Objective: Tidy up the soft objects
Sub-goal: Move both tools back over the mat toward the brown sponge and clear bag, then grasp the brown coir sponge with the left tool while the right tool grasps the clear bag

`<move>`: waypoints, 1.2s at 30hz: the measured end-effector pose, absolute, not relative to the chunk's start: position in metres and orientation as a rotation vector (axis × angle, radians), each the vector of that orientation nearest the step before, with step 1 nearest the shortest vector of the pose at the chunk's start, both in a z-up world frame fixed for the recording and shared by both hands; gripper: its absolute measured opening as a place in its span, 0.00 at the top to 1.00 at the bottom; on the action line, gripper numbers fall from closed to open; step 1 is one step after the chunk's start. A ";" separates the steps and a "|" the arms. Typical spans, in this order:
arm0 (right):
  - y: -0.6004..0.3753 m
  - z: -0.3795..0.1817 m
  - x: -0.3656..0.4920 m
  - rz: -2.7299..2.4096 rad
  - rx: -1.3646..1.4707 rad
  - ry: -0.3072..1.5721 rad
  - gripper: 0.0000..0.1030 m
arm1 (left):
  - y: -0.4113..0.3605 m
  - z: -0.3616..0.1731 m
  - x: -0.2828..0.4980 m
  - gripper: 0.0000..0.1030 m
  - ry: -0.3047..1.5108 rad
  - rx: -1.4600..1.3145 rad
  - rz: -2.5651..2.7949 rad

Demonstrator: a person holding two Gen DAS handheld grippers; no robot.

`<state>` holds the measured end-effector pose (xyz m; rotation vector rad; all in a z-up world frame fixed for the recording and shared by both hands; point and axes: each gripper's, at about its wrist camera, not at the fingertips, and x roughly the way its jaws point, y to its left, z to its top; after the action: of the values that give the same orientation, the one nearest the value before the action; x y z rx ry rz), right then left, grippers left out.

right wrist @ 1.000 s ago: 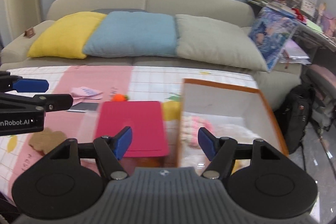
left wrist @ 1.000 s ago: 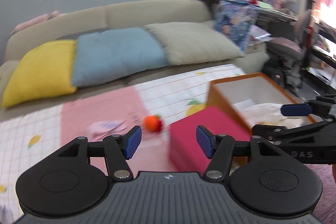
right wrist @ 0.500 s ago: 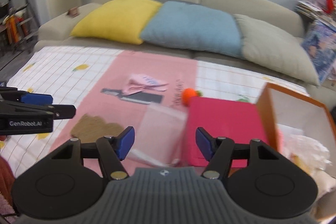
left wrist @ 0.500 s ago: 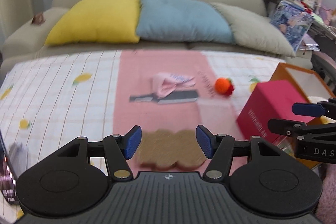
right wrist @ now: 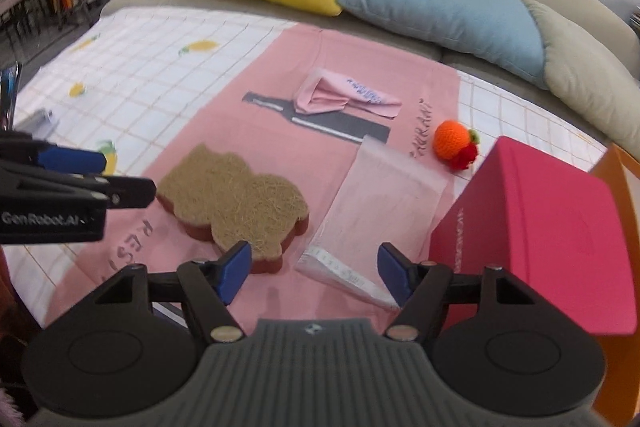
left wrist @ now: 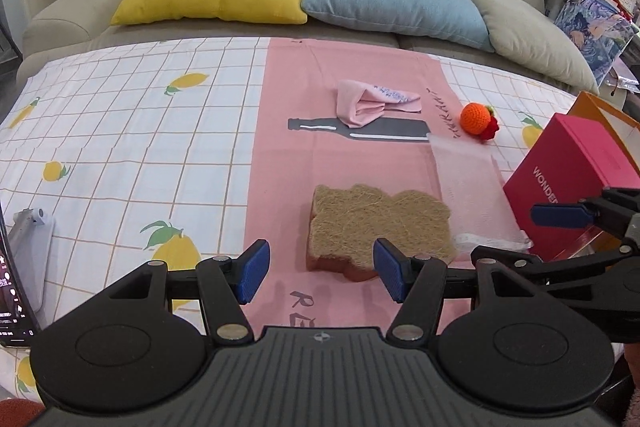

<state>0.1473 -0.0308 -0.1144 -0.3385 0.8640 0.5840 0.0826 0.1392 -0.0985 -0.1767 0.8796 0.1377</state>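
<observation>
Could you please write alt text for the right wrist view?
The right hand-held gripper, jaws opening and empty, hangs over a clear plastic pouch on a pink cloth, between a brown sponge and a magenta box.

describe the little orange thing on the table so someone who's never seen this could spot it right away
Start at the pink panel down the middle of the lemon-print tablecloth, with its grey bottle print. Off that bottle's right end, beside the tilted magenta box, lies a small crocheted orange ball with a red knitted bit attached. It is the only round, bright orange item; its neighbours lie flat.
</observation>
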 end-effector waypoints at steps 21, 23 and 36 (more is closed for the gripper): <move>-0.019 -0.133 0.187 0.650 -0.443 0.912 0.48 | 0.116 -0.126 0.116 0.16 0.923 0.183 -0.149; -0.018 -0.135 0.186 0.651 -0.435 0.918 0.49 | 0.116 -0.132 0.120 0.16 0.944 0.186 -0.164; -0.013 -0.138 0.184 0.652 -0.422 0.905 0.52 | 0.109 -0.148 0.127 0.34 0.974 0.171 -0.083</move>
<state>0.1843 -0.0133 -0.1380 -0.4220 0.9051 0.6521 0.1266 0.1090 -0.1483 0.1712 0.9744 -0.0832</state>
